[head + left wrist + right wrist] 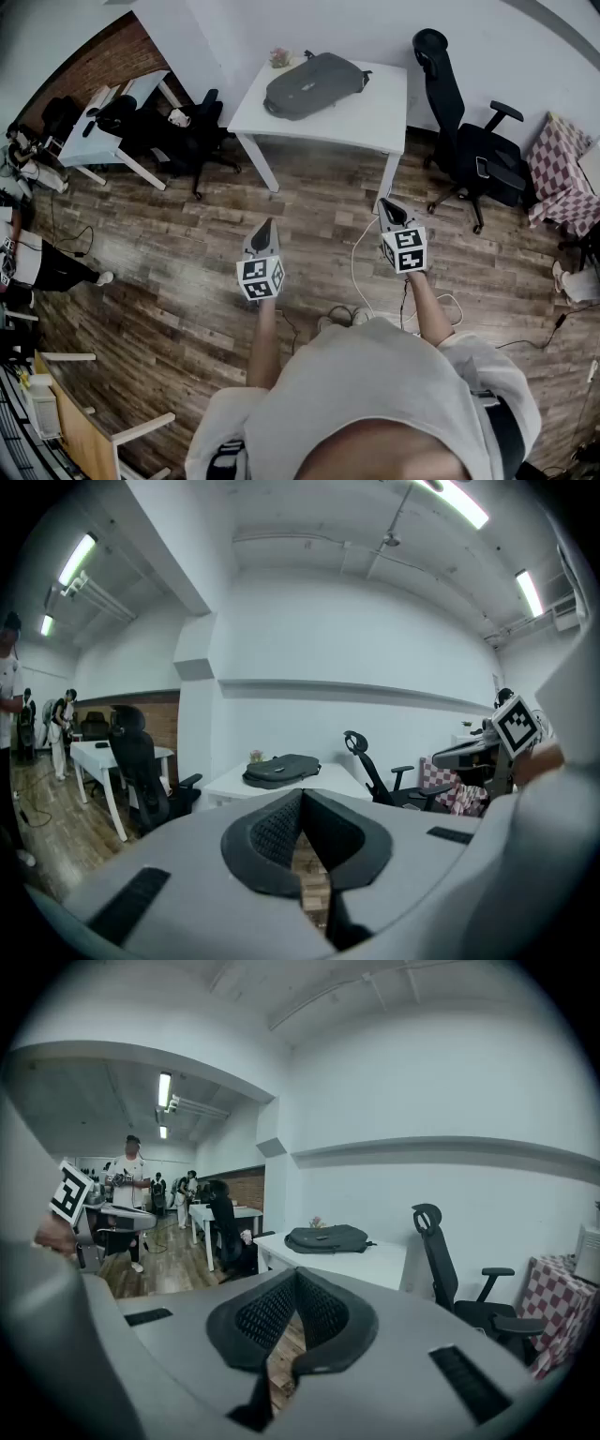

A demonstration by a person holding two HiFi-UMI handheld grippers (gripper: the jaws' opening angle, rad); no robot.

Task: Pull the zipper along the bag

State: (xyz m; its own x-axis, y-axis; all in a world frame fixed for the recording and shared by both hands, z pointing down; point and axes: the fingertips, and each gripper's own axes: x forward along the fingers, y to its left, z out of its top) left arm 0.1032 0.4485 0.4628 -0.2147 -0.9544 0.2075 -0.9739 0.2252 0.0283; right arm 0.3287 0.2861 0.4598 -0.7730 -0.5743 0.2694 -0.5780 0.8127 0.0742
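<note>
At the bottom of the head view, the person's two arms reached up the frame, each holding a tool over the wooden floor [187, 244]. The left tool [267, 225] sat just left of centre. Its jaws were closed together with nothing between them; in its own view the two dark pads met along a seam, with only floorboards showing below. The right tool [383, 202] sat right of centre and slightly higher in the frame, its jaws likewise pressed together and empty. The two tools were apart from each other, and both pointed toward the top of the frame. A white cable [357, 262] curled on the floor just below the right tool.

Farther up, well apart from both tools, a white surface [375, 112] stood in the upper middle. The dark grey bag [312, 84] lay flat on its left part, untouched. A black office chair [469, 141] stood to the right of the surface, and a checked cloth [561, 169] hung at the right edge.
</note>
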